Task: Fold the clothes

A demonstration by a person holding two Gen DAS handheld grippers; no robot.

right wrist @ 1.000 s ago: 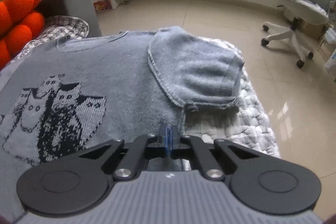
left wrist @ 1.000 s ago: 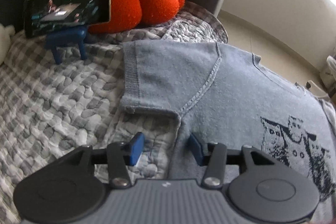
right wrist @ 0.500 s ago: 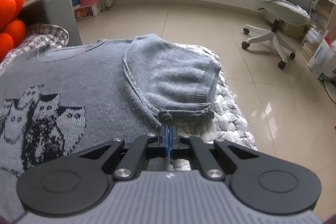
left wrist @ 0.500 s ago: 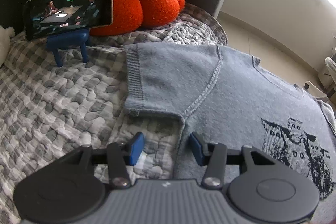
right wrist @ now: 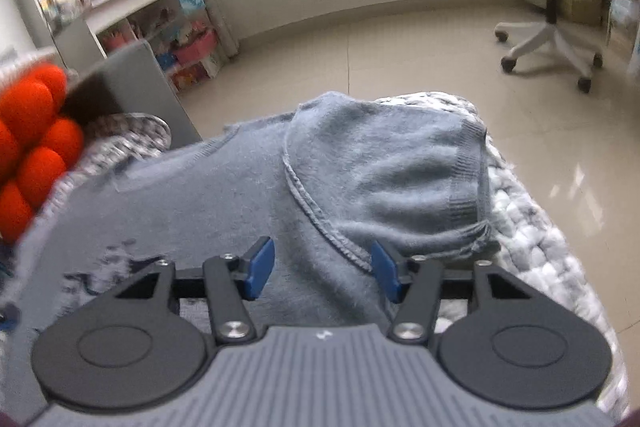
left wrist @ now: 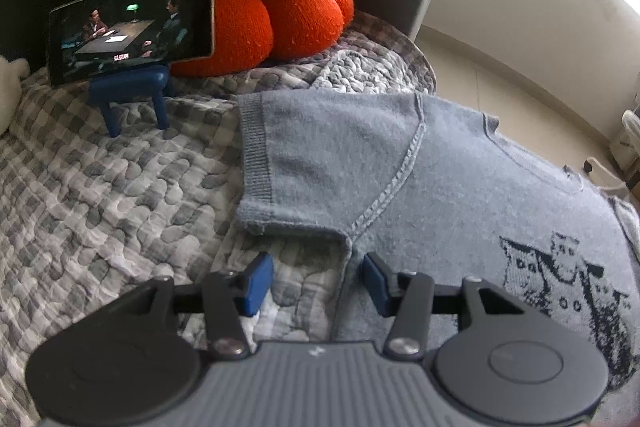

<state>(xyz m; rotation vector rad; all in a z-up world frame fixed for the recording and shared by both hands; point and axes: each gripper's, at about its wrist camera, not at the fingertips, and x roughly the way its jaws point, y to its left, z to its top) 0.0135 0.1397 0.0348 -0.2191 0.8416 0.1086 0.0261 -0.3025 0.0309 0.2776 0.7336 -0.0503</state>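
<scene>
The gray sweater (left wrist: 460,187) lies flat on the quilt (left wrist: 120,195), sleeves out. My left gripper (left wrist: 318,279) and right gripper (right wrist: 322,269) are spread wide, holding nothing. I think I must pinch near the armpits.

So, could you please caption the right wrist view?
Open right gripper over the grey sweater, straddling its sleeve seam.
</scene>
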